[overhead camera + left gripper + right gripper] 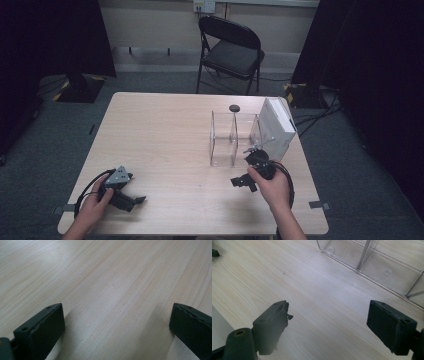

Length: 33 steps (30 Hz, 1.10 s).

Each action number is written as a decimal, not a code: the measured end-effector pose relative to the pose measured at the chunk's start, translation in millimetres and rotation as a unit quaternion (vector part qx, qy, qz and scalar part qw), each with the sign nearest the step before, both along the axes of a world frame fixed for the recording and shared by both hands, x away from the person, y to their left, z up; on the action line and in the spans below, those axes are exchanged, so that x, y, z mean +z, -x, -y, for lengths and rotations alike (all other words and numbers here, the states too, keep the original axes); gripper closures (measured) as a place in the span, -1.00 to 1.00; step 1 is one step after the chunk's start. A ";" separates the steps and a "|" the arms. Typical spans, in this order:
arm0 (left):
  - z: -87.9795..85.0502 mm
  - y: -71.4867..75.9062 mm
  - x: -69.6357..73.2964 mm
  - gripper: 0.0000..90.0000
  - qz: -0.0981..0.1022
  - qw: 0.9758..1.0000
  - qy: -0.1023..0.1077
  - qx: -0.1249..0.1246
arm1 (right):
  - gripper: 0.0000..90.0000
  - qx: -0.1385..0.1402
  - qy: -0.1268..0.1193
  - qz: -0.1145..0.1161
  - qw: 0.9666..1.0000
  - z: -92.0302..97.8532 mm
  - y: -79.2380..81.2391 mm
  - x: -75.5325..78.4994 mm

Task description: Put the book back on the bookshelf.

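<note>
My left gripper [133,202] rests low over the table's near left corner, held by a hand, a grey three-cornered plate on top. In the left gripper view its jaws [115,322] stand wide apart over bare wood, open. My right gripper [243,182] sits near the front right, just in front of a clear plastic divided container [227,140]. In the right gripper view its jaws [327,320] are open with only tabletop between them, and the clear container [374,262] lies ahead to the upper right.
A white box [277,125] stands against the container's right side. A small black round object [234,108] lies behind the container. A black folding chair [232,50] stands beyond the light wooden table [160,130]. Dark curtains hang on both sides.
</note>
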<state>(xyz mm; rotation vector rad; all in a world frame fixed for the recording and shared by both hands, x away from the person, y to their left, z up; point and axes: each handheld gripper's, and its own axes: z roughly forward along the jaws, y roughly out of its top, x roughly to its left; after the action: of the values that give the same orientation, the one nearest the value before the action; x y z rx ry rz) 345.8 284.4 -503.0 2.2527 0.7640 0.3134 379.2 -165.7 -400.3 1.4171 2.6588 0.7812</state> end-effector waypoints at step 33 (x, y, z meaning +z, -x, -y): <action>0.0 0.0 0.0 -1.00 0.000 1.000 0.000 0.001 | -0.65 0.066 -0.023 0.001 0.998 -43.4 5.9 -39.8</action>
<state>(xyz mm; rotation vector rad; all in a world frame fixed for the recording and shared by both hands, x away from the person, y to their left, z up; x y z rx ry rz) 345.7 284.4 -503.0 2.2517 0.7652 0.3137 373.3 -122.2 -440.1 1.2587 2.7736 0.8600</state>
